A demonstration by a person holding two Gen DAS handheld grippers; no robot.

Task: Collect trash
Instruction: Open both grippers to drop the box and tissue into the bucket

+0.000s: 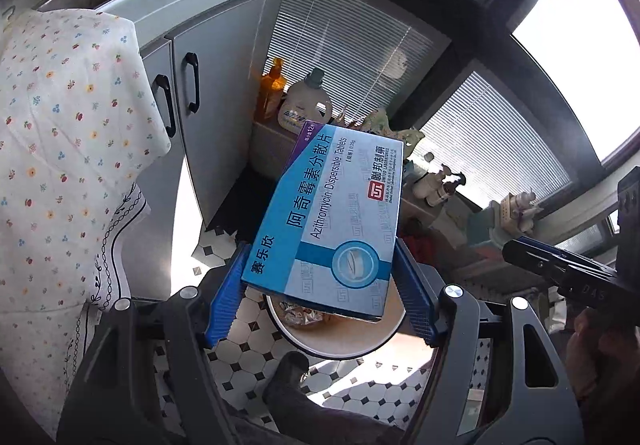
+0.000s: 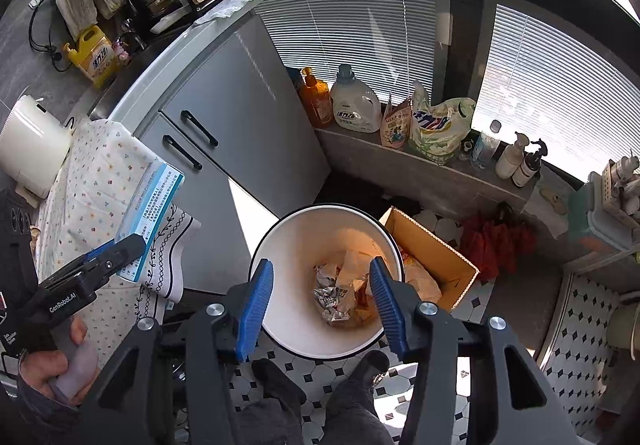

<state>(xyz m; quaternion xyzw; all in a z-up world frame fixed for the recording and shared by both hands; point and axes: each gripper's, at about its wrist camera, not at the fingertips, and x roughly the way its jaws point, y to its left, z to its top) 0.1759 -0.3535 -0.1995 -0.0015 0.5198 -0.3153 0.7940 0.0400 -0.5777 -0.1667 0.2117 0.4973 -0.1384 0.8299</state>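
My left gripper [image 1: 320, 285] is shut on a blue and white medicine box [image 1: 332, 213], holding it by its near end in the air above a round white trash bin [image 1: 344, 345] on the tiled floor. In the right wrist view the same box [image 2: 154, 213] and left gripper [image 2: 120, 249] are at the left, beside the flowered cloth. My right gripper [image 2: 322, 305] is open and empty, directly over the bin [image 2: 280, 245], which holds crumpled foil and paper wrappers [image 2: 340, 293].
A grey cabinet [image 2: 240, 117] stands behind the bin. An open cardboard box [image 2: 436, 257] sits right of the bin. Detergent bottles and bags [image 2: 356, 101] line a low ledge under the window. A flowered cloth [image 1: 68, 149] covers a surface at left. The person's feet [image 2: 320, 385] stand near the bin.
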